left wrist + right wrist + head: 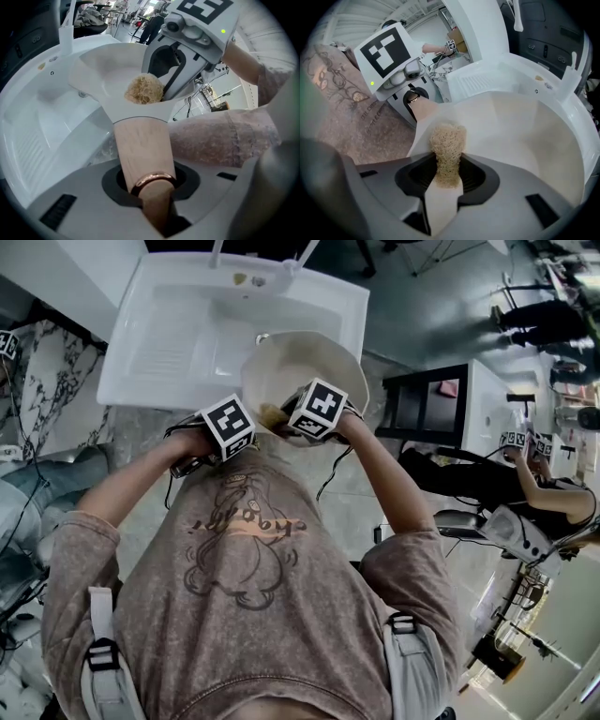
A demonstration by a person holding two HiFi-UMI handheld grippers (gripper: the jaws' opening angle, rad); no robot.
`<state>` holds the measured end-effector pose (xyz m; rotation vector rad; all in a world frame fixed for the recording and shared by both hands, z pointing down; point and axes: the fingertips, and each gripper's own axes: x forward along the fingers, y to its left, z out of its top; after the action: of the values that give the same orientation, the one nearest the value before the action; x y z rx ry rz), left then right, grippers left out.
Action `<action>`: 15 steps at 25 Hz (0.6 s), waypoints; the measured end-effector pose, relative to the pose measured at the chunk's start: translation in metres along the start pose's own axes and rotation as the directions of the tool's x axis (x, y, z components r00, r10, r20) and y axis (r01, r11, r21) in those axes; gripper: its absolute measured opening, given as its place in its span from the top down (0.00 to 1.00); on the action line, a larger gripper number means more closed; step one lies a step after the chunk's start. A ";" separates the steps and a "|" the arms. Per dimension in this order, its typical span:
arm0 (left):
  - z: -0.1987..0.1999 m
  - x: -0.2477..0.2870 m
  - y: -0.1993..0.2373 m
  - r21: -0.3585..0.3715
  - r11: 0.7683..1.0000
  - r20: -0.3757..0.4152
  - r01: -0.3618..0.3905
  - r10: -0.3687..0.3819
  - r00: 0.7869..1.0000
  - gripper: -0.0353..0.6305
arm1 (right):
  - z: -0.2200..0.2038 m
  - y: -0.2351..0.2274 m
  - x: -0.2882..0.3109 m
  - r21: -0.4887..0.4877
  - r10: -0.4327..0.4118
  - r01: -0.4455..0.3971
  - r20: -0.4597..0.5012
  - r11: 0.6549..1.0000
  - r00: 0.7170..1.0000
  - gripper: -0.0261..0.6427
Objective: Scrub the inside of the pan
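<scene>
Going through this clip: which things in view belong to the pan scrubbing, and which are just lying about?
In the job:
pan, its wooden handle clamped in the left tongs
loofah scrubber, clamped in the right tongs, pressed inside the pan
white sink

Lying about:
black table
marble counter
seated person at the right

Bright, even daylight; gripper views fisheye-warped, dark-cornered, blurred up close.
</scene>
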<state>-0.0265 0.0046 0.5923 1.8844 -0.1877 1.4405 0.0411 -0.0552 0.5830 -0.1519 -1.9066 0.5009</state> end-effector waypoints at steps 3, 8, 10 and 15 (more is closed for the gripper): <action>-0.003 0.003 0.001 0.009 1.000 -0.005 -0.018 0.018 1.000 0.80 | 0.012 -0.001 0.002 -0.021 -0.027 0.027 0.020 0.999 0.999 0.73; -0.003 0.003 -0.001 0.013 1.000 -0.017 -0.011 0.011 1.000 0.79 | 0.029 -0.007 0.002 -0.046 -0.064 0.066 0.042 0.997 0.997 0.73; -0.004 0.003 -0.001 0.023 1.000 -0.026 -0.012 0.013 1.000 0.79 | 0.034 -0.010 0.005 -0.062 -0.080 0.082 0.034 0.995 0.996 0.73; -0.005 0.004 0.002 0.038 0.999 -0.032 -0.013 0.015 0.999 0.79 | 0.047 -0.028 0.008 -0.057 -0.127 0.130 0.052 0.990 0.991 0.73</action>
<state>-0.0300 0.0076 0.5974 1.8925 -0.1599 1.4920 -0.0009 -0.0908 0.5874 -0.0566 -1.9648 0.3634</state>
